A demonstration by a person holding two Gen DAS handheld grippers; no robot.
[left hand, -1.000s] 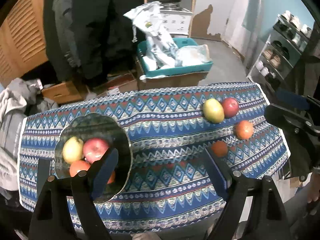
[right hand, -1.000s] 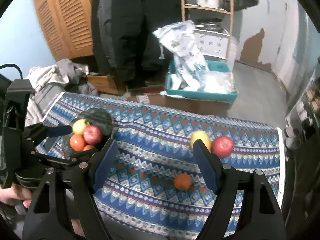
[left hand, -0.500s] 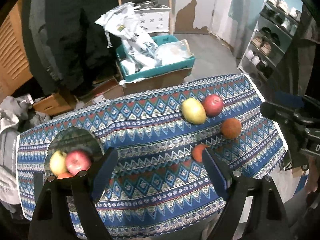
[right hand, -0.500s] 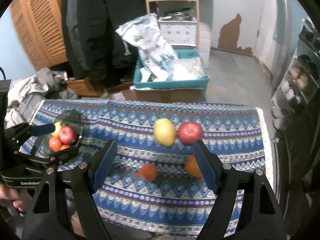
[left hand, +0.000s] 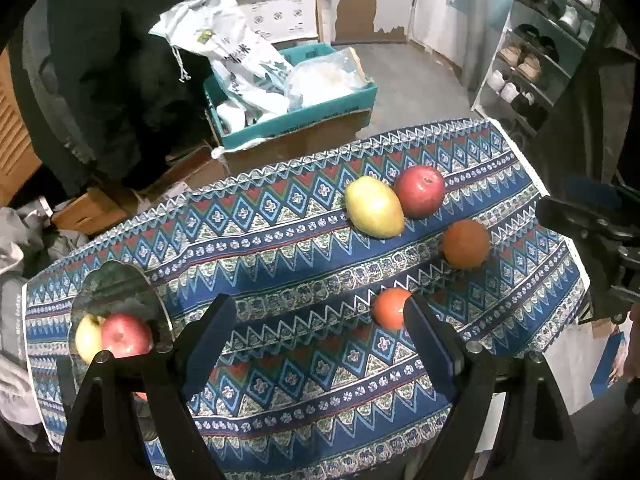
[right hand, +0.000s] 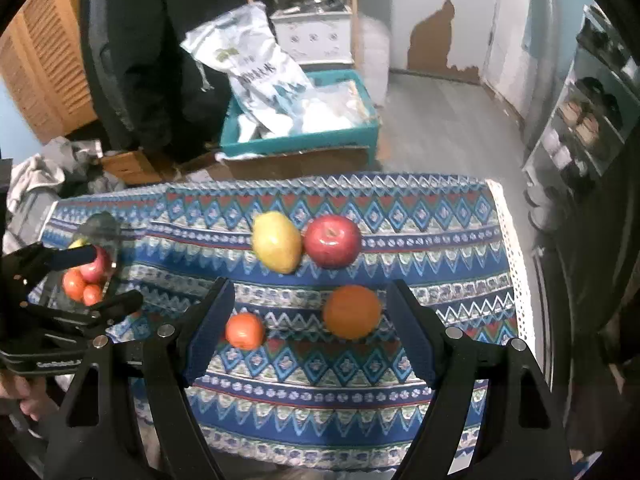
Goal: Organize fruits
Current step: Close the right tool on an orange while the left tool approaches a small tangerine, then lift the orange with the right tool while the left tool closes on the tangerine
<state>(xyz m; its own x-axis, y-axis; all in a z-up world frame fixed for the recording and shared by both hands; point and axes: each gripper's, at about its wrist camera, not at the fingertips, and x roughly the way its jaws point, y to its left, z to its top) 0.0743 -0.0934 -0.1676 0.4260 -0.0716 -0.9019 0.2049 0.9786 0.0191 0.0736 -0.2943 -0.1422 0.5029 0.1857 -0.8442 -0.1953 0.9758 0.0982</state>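
A patterned tablecloth (right hand: 400,208) was taken as the landmark. Near its middle, toward the far edge, a yellow-green mango (right hand: 277,242) and a red apple (right hand: 332,241) were seen touching each other. Nearer the right end a large orange (right hand: 352,312) was set apart from them, and a smaller orange fruit (right hand: 245,331) lay nearer the front edge. At the cloth's left end a glass bowl (left hand: 116,284) was found, holding a red apple and a yellow fruit among others.

The right gripper (right hand: 308,328) was held released above the cloth, its jaws spread wide with both oranges seen between them, neither touched. The left gripper (left hand: 316,340) was likewise released and empty; its right finger partly hid the smaller orange fruit, and its frame covered the bowl's near rim.

Beyond the cloth's far edge a teal crate (right hand: 304,136) stuffed with white bags (right hand: 256,68) was seen on the floor.
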